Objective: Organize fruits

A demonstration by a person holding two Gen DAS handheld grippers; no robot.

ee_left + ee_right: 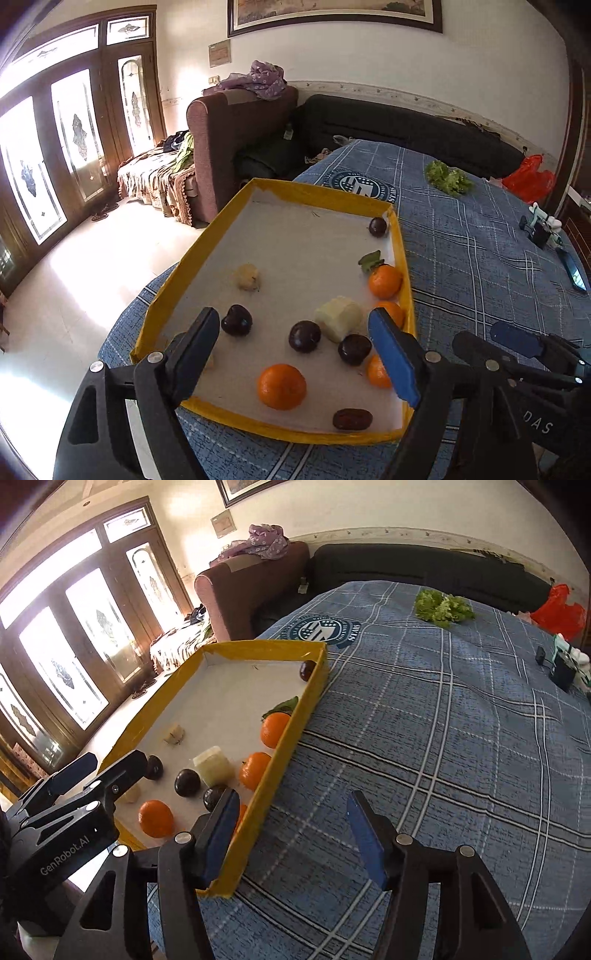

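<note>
A yellow-rimmed tray [177, 277] with a white floor lies on the blue plaid tablecloth; it also shows in the right wrist view [291, 738]. It holds several oranges [282, 386], several dark plums [304, 336], two pale fruit pieces [338, 318] and a brown date [352, 419]. My left gripper [295, 354] is open and empty, held above the near end of the tray. My right gripper [291, 834] is open and empty, above the tray's right rim and the cloth. The left gripper shows in the right wrist view [99, 771], and the right gripper in the left wrist view [517, 343].
Green lettuce [441, 607] lies on the far side of the tablecloth [443, 738]. A red plastic bag [557, 611] and small dark gadgets [561, 668] sit at the far right edge. A brown armchair [236, 129] and a dark sofa stand behind the table.
</note>
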